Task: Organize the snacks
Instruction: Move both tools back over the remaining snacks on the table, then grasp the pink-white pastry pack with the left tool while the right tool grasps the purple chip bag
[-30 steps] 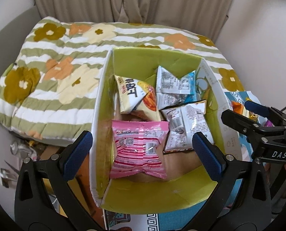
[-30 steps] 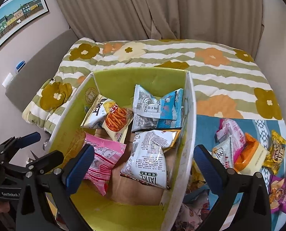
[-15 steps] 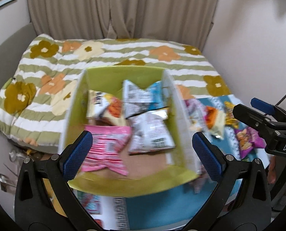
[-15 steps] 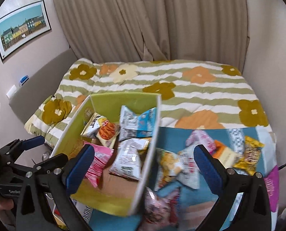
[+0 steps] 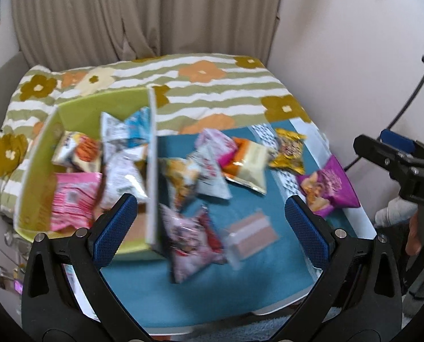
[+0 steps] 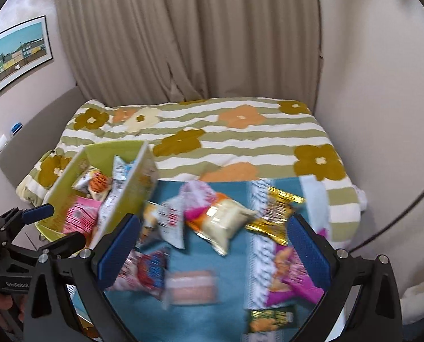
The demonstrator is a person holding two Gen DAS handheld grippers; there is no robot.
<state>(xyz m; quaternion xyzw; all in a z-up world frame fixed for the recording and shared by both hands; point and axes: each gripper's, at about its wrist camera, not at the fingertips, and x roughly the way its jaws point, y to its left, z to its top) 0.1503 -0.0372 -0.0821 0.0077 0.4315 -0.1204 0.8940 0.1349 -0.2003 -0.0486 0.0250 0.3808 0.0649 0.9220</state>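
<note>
A green cardboard box (image 5: 35, 176) stands at the left on a teal mat (image 5: 240, 285) and holds a pink bag (image 5: 72, 199), a white bag (image 5: 120, 182) and other packets. Right of it, loose snacks lie blurred on the mat: a pink-red bag (image 5: 189, 236), a peach pack (image 5: 251, 233), a cream bag (image 6: 226, 219), a gold bag (image 6: 277, 213), a purple bag (image 6: 288, 276) and a green pack (image 6: 269, 317). My left gripper (image 5: 210, 211) hangs open above the loose pile, holding nothing. Open and empty too, my right gripper (image 6: 213, 228) hovers over the same snacks.
A bed with a flowered, striped quilt (image 6: 240, 136) lies behind the mat, with curtains (image 6: 183, 42) beyond. A framed picture (image 6: 15, 54) hangs on the left wall. A thin black stand (image 5: 411, 94) and a hand (image 5: 411, 236) are at the right.
Both views have swung right and pulled back from the box, so the loose snacks on the mat now fill the centre. Both grippers stay open and empty.
</note>
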